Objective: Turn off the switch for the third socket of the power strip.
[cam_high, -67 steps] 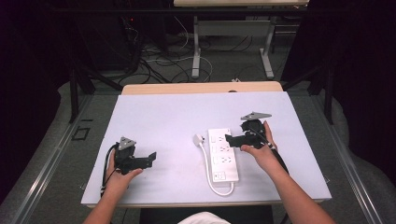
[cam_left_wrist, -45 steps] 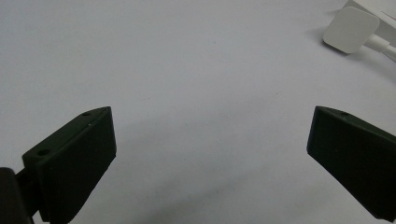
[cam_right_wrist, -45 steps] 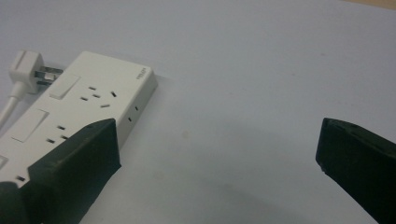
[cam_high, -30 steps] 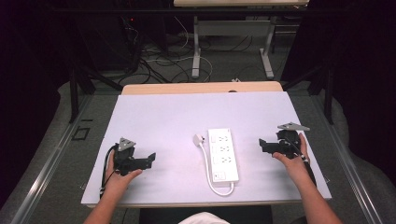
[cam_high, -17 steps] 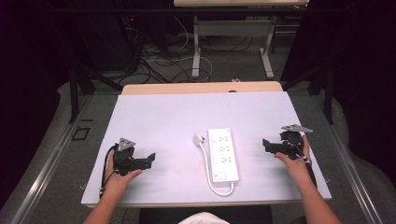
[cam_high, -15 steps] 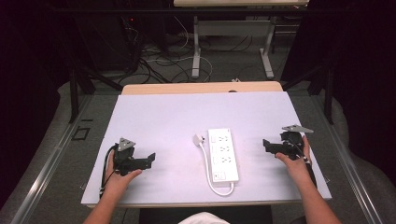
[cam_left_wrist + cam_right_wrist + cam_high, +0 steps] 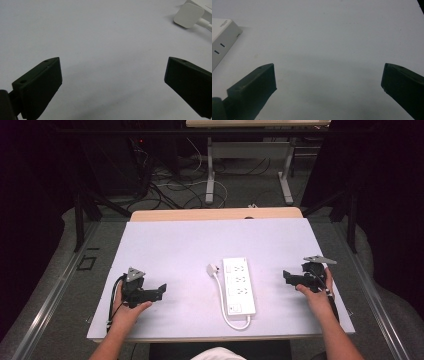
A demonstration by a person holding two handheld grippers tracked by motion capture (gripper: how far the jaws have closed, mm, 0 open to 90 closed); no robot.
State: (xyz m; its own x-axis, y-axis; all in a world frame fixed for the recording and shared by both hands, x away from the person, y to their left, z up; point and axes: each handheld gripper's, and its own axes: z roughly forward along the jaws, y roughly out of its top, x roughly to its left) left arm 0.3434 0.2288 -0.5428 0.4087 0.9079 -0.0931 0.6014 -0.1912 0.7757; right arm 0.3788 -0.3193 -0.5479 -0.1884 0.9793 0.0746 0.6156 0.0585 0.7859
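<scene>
one power strip (image 7: 239,285), two grippers (image 7: 161,290) (image 7: 286,276)

The bench (image 7: 175,245) has a pale, matte white top laid over a light wooden board whose far edge shows as a strip beyond it. A white power strip (image 7: 239,285) lies flat on it, a little right of the middle, its long side running away from the person. Its white cable (image 7: 222,302) leaves the near end, curves round on the surface and runs back along the strip's left side to a white plug (image 7: 213,269), which lies just beside the strip's far left corner.
</scene>
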